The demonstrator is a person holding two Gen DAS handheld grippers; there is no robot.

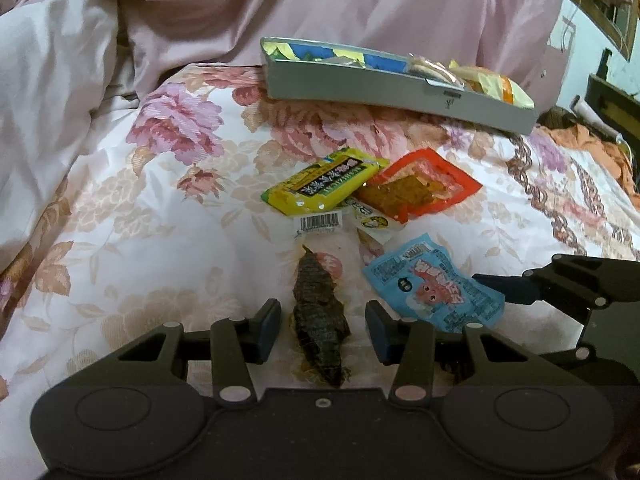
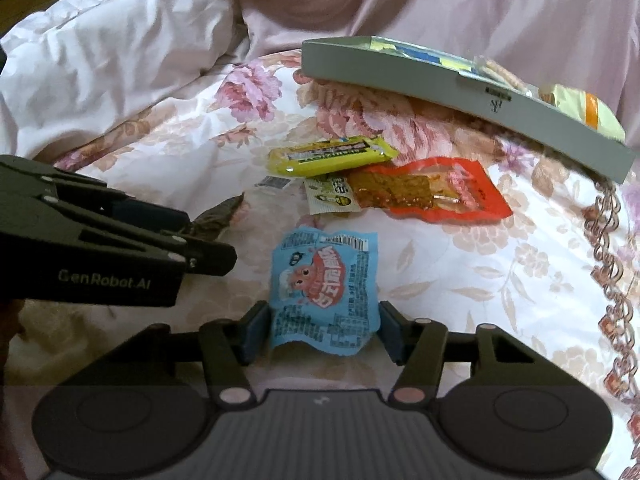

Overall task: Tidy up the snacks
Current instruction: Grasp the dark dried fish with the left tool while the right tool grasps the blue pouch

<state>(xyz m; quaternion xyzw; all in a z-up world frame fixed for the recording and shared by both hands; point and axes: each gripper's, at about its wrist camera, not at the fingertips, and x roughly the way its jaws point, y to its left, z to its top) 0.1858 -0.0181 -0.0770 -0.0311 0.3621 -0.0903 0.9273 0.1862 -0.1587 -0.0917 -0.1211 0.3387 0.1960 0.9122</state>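
A dark dried-fish snack in a clear wrapper (image 1: 318, 316) lies on the floral bedspread between the pads of my left gripper (image 1: 323, 330). A thin strip of sheet shows on each side of the fish, and the clear wrapper's edges are hard to make out. A blue shrimp-print packet (image 2: 324, 280) sits between the pads of my right gripper (image 2: 323, 332). Both pads touch its sides and its near edge curls up. A yellow packet (image 1: 320, 188), a red packet (image 1: 420, 190) and a small white sachet (image 1: 374, 222) lie further out.
A grey tray (image 1: 360, 88) with several snack packets in it rests at the back of the bed. Rumpled pink bedding (image 1: 80, 80) rises behind it and to the left. My left gripper (image 2: 208, 236) stands close beside the blue packet.
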